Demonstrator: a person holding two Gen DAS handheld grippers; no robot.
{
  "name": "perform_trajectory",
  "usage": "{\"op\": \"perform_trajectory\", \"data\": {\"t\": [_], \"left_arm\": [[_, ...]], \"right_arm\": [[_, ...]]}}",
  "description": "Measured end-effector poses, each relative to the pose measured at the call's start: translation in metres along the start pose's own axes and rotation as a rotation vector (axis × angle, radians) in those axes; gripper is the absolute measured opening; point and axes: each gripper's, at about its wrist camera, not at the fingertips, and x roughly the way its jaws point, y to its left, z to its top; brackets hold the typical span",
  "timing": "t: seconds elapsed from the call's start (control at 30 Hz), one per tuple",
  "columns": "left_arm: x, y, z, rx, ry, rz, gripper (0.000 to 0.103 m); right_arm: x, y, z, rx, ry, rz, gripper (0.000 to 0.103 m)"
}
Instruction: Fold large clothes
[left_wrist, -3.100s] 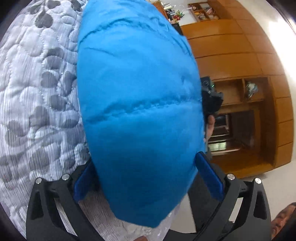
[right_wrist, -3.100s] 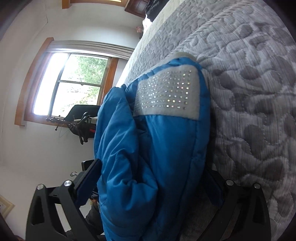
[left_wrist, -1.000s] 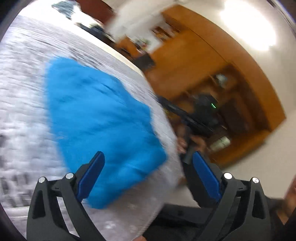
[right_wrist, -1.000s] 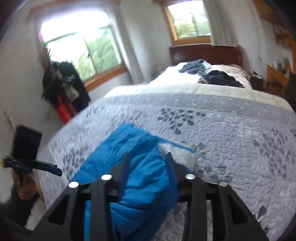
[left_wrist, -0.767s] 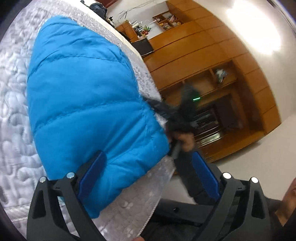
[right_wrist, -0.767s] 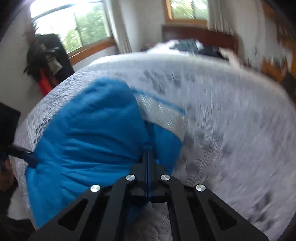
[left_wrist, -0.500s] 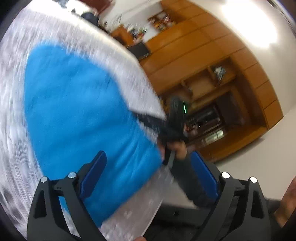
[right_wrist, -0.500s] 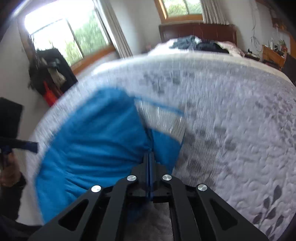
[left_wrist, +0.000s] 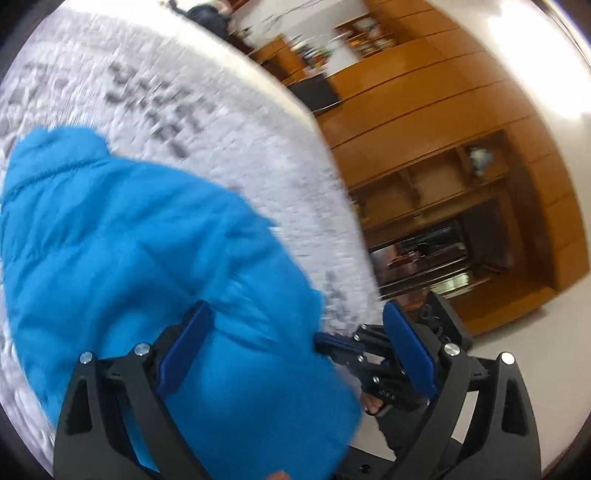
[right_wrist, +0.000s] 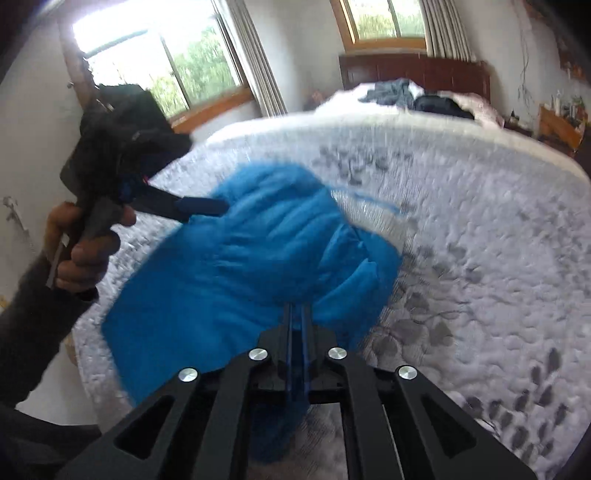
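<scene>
A blue puffer jacket (right_wrist: 240, 273) lay on the quilted bed (right_wrist: 480, 240); the right gripper (right_wrist: 297, 325) pinched the jacket's near edge, and the left gripper (left_wrist: 295, 332) stood wide open over it.

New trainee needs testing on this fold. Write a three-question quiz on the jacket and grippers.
1. True or false: the left gripper is open.
2. The jacket lies on: A floor, B bed, C chair.
3. Which gripper has its jaws almost shut at the jacket's edge?
Key: 1 true; 2 B; 3 right gripper.
</scene>
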Motion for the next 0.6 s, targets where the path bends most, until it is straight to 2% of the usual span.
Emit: {"op": "perform_trajectory", "data": {"t": [0.13, 0.23, 0.27, 0.33, 0.4, 0.5, 0.57, 0.6], "left_arm": [[-0.036, -0.022, -0.052, 0.045, -0.046, -0.058, 0.095], [-0.042, -0.015, -0.087, 0.047, -0.053, -0.021, 0.095], [-0.039, -0.008, -0.094, 0.035, -0.052, 0.007, 0.095], [-0.03, 0.012, -0.103, -0.011, -0.054, -0.012, 0.095], [-0.033, 0.01, -0.108, -0.014, -0.084, -0.005, 0.095], [-0.047, -0.007, -0.119, 0.005, -0.137, -0.006, 0.096], [-0.057, -0.021, -0.133, 0.036, -0.182, 0.059, 0.098], [-0.062, -0.033, -0.144, 0.072, -0.213, 0.156, 0.1]], "right_arm": [[-0.04, 0.034, -0.012, -0.056, -0.064, 0.066, 0.004], [-0.028, 0.05, -0.03, -0.097, -0.017, 0.056, 0.002], [-0.018, 0.05, -0.038, -0.103, 0.009, 0.022, 0.002], [0.003, 0.041, -0.049, -0.098, 0.046, -0.013, 0.0], [-0.001, 0.035, -0.052, -0.057, 0.042, 0.013, 0.0], [-0.019, 0.034, -0.053, -0.035, -0.002, 0.003, 0.0], [-0.037, 0.037, -0.06, -0.013, -0.032, -0.002, 0.005], [-0.04, 0.036, -0.063, -0.002, -0.043, -0.008, 0.007]]}}
